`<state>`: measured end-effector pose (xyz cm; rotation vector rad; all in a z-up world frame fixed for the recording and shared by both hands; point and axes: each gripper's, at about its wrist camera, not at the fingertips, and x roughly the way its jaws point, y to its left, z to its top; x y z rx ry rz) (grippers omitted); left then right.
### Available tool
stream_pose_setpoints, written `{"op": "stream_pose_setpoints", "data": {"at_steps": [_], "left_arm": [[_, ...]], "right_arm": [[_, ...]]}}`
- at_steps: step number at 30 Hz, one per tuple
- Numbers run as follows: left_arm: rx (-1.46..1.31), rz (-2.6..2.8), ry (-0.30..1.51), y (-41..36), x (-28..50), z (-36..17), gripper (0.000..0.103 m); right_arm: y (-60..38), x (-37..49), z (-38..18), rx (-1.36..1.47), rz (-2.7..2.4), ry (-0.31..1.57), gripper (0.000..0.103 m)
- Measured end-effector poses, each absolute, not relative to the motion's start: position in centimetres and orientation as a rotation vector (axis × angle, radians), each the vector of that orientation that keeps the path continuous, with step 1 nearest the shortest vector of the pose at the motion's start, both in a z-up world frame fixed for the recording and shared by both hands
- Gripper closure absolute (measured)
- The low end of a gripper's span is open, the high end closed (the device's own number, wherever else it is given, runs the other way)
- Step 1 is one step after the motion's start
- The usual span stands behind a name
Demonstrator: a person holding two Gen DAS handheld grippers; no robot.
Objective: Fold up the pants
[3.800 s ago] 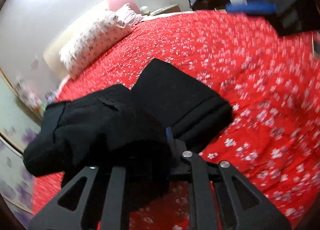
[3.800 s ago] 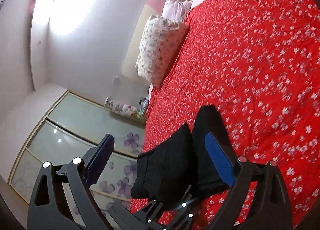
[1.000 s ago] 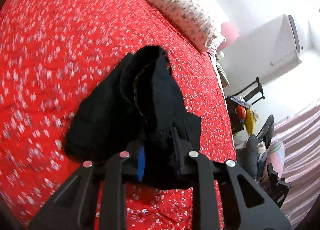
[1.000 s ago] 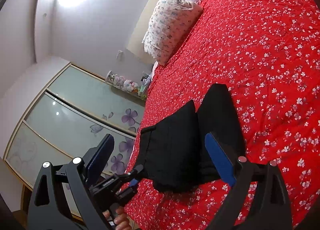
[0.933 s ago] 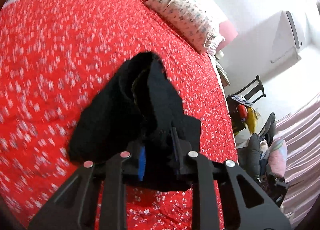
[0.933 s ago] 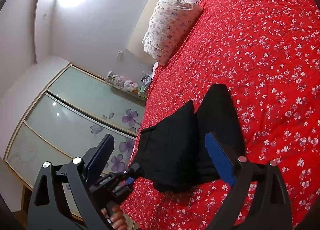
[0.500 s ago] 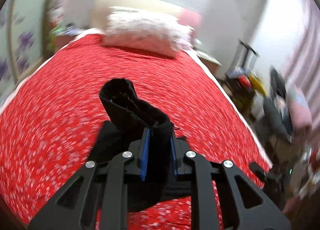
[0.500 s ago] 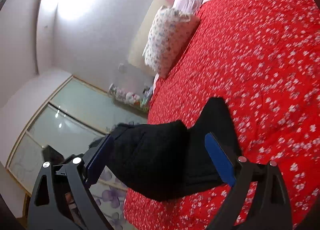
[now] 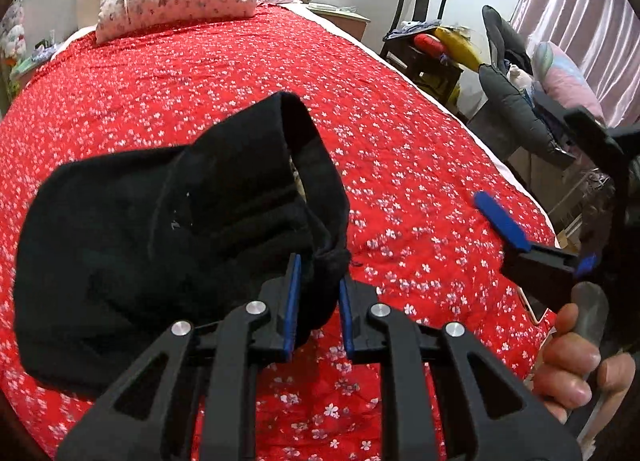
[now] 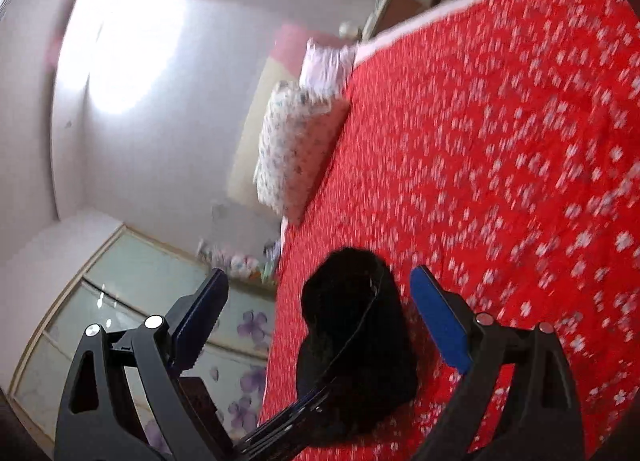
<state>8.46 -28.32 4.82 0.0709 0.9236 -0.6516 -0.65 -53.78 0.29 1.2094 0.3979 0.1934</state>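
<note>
Black pants (image 9: 168,229), already bunched into a thick bundle at lower left, hang clamped in the left gripper (image 9: 318,301); right gripper (image 10: 320,321) gapes empty; final laying-down remains

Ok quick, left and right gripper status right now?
Left gripper: shut on the black pants, a bunched edge pinched between its pads.
Right gripper: open, holding nothing.
</note>
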Motion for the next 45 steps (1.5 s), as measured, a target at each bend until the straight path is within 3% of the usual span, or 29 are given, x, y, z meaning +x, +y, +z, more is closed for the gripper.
{"op": "stream_pose_setpoints", "data": {"at_steps": [3,4,6,8,9,14,20,25,26,29,33,37,45], "left_arm": [[0.075,-0.707,0.933,-28.2,8.1,4.4,0.077],[0.015,-0.758,0.945,-27.5,7.8,4.4,0.069],[-0.131,-0.842,0.983,-25.7,7.9,4.6,0.063],[-0.267,-0.870,1.004,-22.8,8.2,5.1,0.038],[-0.307,-0.861,0.993,-21.2,8.5,5.3,0.035],[-0.353,-0.654,0.905,-12.1,10.2,5.4,0.028],[-0.482,-0.443,0.882,-2.6,11.3,2.4,0.027],[-0.501,-0.408,0.831,0.6,11.3,0.7,0.027],[-0.500,-0.409,0.824,0.5,11.5,0.6,0.026],[-0.509,-0.435,0.812,1.0,11.8,-0.6,0.025],[-0.554,-0.496,0.816,1.6,11.6,-1.2,0.025],[-0.617,-0.506,0.827,2.8,12.1,-1.8,0.023],[-0.684,-0.488,0.816,5.1,12.1,-1.9,0.022]], "right_arm": [[-52.7,0.9,-0.5,1.201,0.208,0.493,0.009],[-52.3,1.2,-0.6,1.181,0.203,0.528,0.009],[-51.4,2.0,-1.0,1.139,0.206,0.611,0.009],[-50.6,2.8,-1.5,1.105,0.204,0.695,0.009],[-50.4,3.1,-1.7,1.091,0.203,0.716,0.009],[-48.7,5.1,-2.3,0.895,0.120,0.849,0.009],[-46.3,8.0,-3.8,0.784,0.170,0.930,0.010],[-44.9,8.5,-4.3,0.742,0.188,0.920,0.053],[-44.6,8.4,-4.0,0.737,0.196,0.912,0.057],[-43.8,8.2,-3.2,0.639,0.194,0.891,0.059],[-43.8,9.3,-4.4,0.714,0.212,0.904,0.051],[-42.7,8.9,-2.7,0.662,0.254,0.845,0.073],[-37.7,8.0,3.5,0.420,0.209,0.757,0.076]]}}
